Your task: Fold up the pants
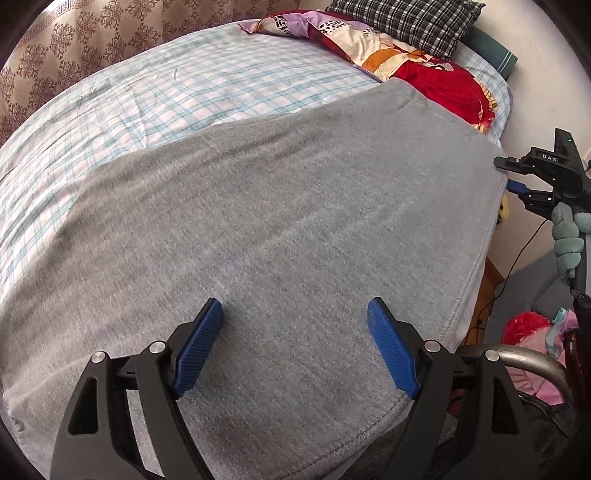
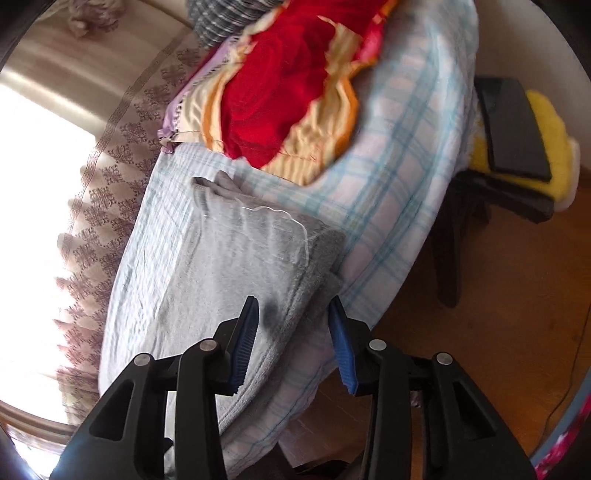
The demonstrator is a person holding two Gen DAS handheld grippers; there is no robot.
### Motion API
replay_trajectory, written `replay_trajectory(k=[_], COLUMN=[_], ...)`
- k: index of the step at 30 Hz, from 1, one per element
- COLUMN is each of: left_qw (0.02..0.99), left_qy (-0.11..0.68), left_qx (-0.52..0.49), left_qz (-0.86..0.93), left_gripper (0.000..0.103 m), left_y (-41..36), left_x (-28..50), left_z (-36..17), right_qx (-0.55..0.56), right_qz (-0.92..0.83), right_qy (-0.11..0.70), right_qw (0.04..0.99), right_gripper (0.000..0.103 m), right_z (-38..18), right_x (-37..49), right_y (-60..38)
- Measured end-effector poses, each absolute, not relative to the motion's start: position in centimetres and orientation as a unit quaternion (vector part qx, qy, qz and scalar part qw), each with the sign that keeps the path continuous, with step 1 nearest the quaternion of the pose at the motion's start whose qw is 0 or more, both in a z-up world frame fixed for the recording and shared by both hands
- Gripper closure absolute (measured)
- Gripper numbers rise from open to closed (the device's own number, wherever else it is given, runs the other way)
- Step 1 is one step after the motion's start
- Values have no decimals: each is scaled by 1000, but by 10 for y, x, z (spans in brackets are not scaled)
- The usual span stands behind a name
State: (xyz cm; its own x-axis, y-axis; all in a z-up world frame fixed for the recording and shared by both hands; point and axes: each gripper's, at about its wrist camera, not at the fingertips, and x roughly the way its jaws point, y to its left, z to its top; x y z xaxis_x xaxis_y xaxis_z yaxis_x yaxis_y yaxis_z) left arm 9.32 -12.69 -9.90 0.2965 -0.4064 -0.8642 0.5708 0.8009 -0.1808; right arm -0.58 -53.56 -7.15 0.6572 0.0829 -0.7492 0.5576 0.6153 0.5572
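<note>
Grey pants (image 1: 280,206) lie flat on the bed (image 1: 155,96), spread from the near edge w/ the hem seam running along the bed's right side, far end reaching toward the red quilt (image 1: 439,85) and the checked pillow (image 1: 413,22).

My left hand-held gripper (image 1: 295,310) hovers over the near part of the cloth, jaws wide apart, nothing between them, pads not on the fabric.

My right hand-held gripper (image 2: 293,306) is at the bed's right side, jaws partway apart and straddling the doubled grey edge (image 2: 314,295). Cloth sits between the pads (image 2: 247,332), but I can't say they pinch it yet – looks loose, so I call it not gripping.

Step in hand, as I judge it: take both corners of one end, then carry it over for a fold.

To do it well:
- right: get both layers deep between the pads before closing, not just the top one.
- left: drop onto the near hem, pinch at the seam where it's thicker.
- lift both sides level, keep the cloth taut btwn them so no creases.
- watch the edge hanging off the bed; it may slide.
</note>
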Motion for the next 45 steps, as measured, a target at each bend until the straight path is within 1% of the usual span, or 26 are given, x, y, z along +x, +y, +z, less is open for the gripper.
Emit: replay_trajectory(k=[3, 6, 10, 20, 25, 31, 35, 41, 45], left_qw=[801, 801, 801, 802, 801, 802, 801, 801, 801], left_qy=[508, 508, 510, 509, 509, 509, 510, 509, 509], left_qx=[82, 79, 76, 77, 77, 76, 78, 81, 83], left_qz=[-306, -305, -304, -304, -304, -304, -304, -304, -305], left_gripper=[20, 20, 20, 20, 20, 20, 20, 20, 20], left_y=[-126, -125, -125, -124, -125, -125, -126, -127, -127], left_x=[92, 92, 94, 94, 94, 94, 94, 94, 94], left_z=[-101, -100, -100, -100, -100, -99, -100, -100, -100], right_qx=[431, 425, 434, 461, 434, 419, 423, 457, 442], right_qz=[-145, -158, -156, -155, -154, -175, -181, -132, -115], right_qy=[384, 385, 360, 387, 381, 385, 363, 359, 369], right_qw=[804, 804, 811, 784, 802, 803, 810, 803, 809], right_gripper=[64, 64, 63, 61, 62, 62, 61, 61, 61], right_z=[-74, -71, -62, -92, -74, -70, -63, -85, -89], right_x=[-5, -9, -16, -13, -11, -14, -21, -9, -5], right_y=[-539, -541, -551, -555, -548, -555, -569, -579, -570])
